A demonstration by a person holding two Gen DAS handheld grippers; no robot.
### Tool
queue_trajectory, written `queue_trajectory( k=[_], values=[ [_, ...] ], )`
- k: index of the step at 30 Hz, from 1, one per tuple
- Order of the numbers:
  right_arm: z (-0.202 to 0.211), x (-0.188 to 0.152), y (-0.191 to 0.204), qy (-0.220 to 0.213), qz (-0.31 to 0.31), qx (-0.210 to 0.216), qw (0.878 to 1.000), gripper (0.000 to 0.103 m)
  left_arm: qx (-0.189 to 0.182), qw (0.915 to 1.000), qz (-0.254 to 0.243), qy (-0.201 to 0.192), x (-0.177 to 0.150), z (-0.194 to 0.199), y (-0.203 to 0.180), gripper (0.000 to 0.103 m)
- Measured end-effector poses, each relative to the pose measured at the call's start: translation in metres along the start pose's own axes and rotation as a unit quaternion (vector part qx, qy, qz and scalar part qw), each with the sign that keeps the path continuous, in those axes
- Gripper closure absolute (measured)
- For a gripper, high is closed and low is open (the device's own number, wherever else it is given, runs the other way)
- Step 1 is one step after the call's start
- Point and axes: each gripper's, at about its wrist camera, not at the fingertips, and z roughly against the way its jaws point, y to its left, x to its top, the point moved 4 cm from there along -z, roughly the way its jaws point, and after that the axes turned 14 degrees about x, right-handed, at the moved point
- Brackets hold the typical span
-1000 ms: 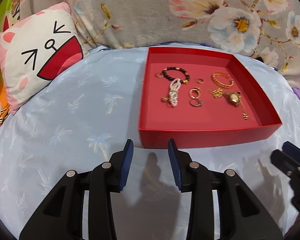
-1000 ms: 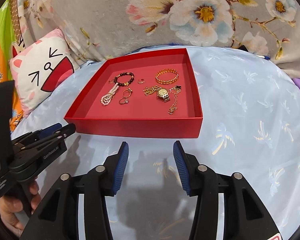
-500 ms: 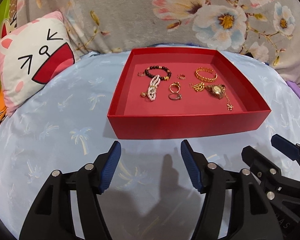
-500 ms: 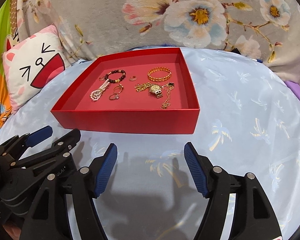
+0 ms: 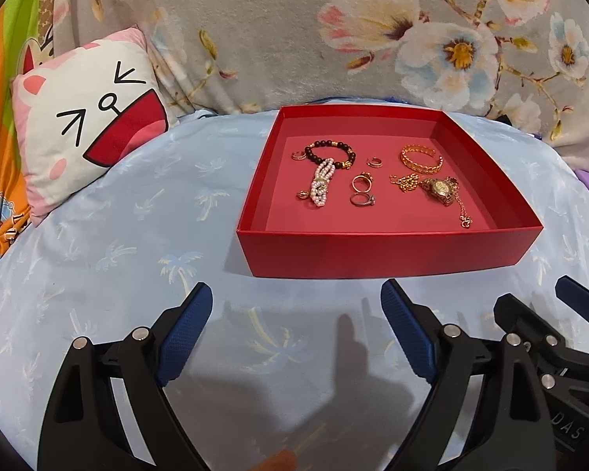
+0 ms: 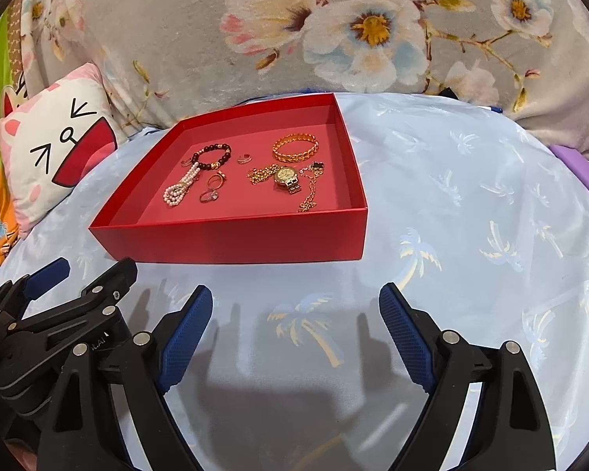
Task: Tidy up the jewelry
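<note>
A red tray [image 5: 388,249] [image 6: 231,239] lies on the light blue bedspread. In it are a dark bead bracelet [image 5: 330,149] [image 6: 212,155], a pearl strand [image 5: 321,182] [image 6: 180,186], several rings [image 5: 362,190] [image 6: 214,188], a gold bangle [image 5: 421,157] [image 6: 295,147], a gold watch [image 5: 439,189] [image 6: 287,178] and a gold chain [image 5: 404,181] [image 6: 309,194]. My left gripper [image 5: 296,327] is open and empty, short of the tray's near wall. My right gripper [image 6: 296,327] is open and empty, also in front of the tray. Each gripper shows in the other's view: the right one [image 5: 549,322], the left one [image 6: 70,286].
A cat-face cushion [image 5: 90,117] [image 6: 55,145] leans at the back left. A grey floral blanket [image 5: 333,31] [image 6: 333,27] rises behind the tray. The bedspread [image 6: 471,216] stretches to the right of the tray.
Both grippers have opened wider and pulled back a little from the tray. The left view has swung so the tray sits more to the centre-right.
</note>
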Motion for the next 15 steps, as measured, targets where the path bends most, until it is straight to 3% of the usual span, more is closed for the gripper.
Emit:
queue_trajectory(
  k=[15],
  values=[
    [0.0006, -0.0001, 0.0042, -0.001, 0.018, -0.022, 1.0, 0.018, 0.031, 0.9995, 0.002, -0.005, -0.0005, 0.0021, 0.0031, 0.018]
  ],
)
